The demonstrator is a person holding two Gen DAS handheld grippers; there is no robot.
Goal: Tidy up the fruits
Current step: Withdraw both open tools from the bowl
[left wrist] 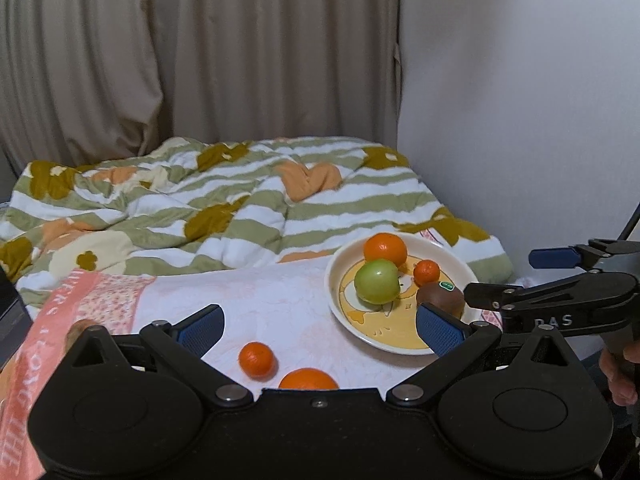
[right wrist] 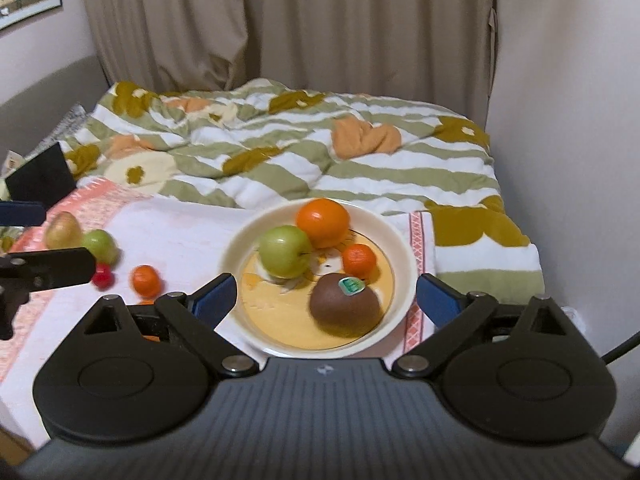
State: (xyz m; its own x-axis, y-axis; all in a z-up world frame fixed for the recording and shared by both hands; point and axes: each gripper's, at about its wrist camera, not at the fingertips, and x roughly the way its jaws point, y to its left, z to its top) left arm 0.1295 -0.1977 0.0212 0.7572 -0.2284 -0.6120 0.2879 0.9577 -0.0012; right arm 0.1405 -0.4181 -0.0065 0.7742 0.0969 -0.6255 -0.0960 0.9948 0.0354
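Left gripper wide open, empty, above tangerine. Right gripper wide open, empty, over plate.

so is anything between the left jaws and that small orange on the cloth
Nothing visible. The left gripper is open, and the small round orange lies on the white cloth just ahead, between its jaws. A larger orange sits beside it, apart, to the right.
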